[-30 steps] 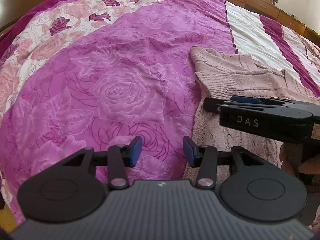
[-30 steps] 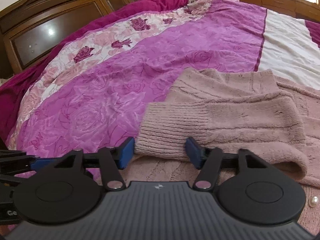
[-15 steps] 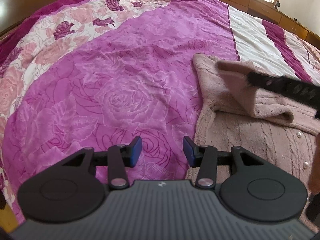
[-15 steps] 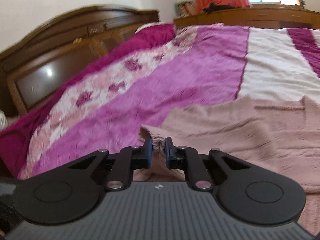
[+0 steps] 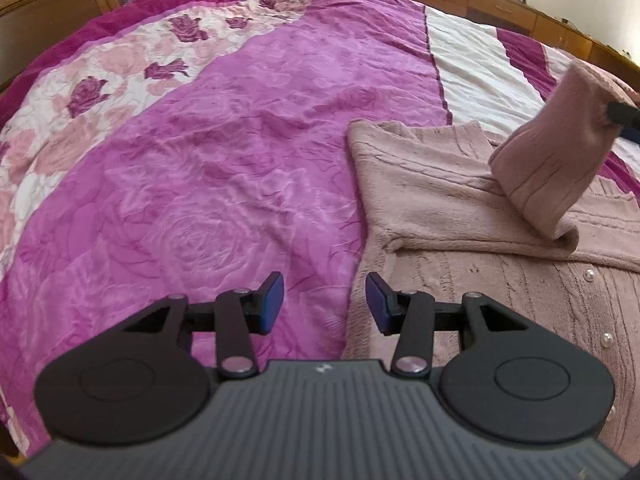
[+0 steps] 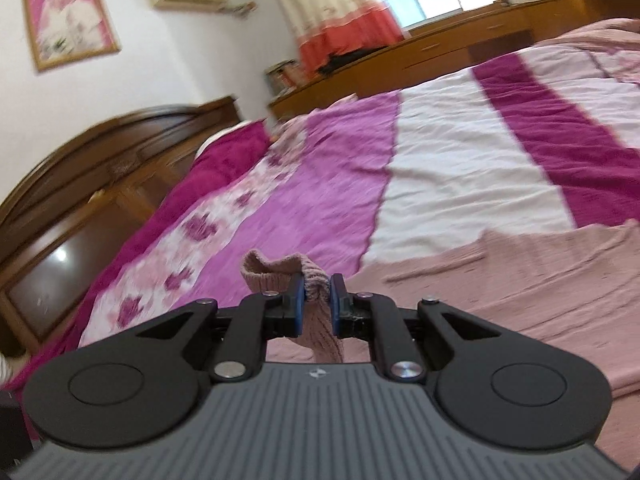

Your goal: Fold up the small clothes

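Note:
A dusty-pink knitted cardigan (image 5: 472,280) with pearl buttons lies flat on the bed at the right of the left wrist view. Its sleeve (image 5: 548,164) is lifted off the body and hangs from the right gripper, whose tip shows at the right edge (image 5: 624,114). In the right wrist view my right gripper (image 6: 317,296) is shut on the ribbed cuff (image 6: 276,270), raised above the cardigan's body (image 6: 520,280). My left gripper (image 5: 325,300) stands open with nothing between its fingers, low over the cardigan's left edge and the blanket.
A magenta rose-patterned blanket (image 5: 200,160) with white and dark stripes covers the bed. A dark wooden headboard (image 6: 80,184) stands at the far left, and a low wooden cabinet (image 6: 460,40) runs under the window behind the bed.
The right gripper closed on the sleeve cuff, then lifted it up and to the right, rolling as it went. The left gripper stayed open and shifted slightly.

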{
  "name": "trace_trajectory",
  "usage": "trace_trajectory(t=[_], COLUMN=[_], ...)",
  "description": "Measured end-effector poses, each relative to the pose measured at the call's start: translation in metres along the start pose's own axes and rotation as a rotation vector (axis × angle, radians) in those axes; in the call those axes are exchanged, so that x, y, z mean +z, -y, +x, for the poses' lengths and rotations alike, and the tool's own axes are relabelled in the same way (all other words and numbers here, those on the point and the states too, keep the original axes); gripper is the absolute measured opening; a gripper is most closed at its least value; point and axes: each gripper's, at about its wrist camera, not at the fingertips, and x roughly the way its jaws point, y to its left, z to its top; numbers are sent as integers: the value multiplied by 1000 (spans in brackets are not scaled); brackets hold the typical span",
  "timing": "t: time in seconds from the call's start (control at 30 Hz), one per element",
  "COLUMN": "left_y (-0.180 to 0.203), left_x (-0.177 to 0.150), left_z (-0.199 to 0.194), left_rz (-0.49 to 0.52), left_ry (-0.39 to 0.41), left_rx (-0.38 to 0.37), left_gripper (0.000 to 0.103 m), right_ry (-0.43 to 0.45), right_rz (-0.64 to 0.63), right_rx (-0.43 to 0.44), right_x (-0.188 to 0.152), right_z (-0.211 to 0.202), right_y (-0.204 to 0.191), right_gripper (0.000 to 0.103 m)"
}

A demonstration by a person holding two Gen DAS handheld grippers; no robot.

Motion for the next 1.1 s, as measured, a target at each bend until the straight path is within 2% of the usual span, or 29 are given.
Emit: trace_trajectory(t=[0.33,0.53,0.7,0.8,0.87,1.0,1.1], left_y=[19,30,41,42,41,41,43], left_x=[5,12,14,15,16,17,15], left_z=[15,16,21,26,28,32,37], left_rz=[41,42,67,51,31,14,19], left_ry=[-31,-40,-40,-47,-49,-50,-56], left_rx=[-26,-38,-19,-8,-3,7,23], left_gripper=[47,47,47,47,47,47,47], right_ry=[77,78,79,65,72,85,71], right_rz=[123,229,321,339,345,291,164], right_rx=[-161,-253,-336,-387,-405,-417,-414], right_x=[14,-7,-28,-32,-35,-35,-32], right_z=[-35,-42,-46,-49,-52,-59,-54], right_y=[78,129,164,175,180,177,159], right_gripper=[14,14,16,32,48,53,57])
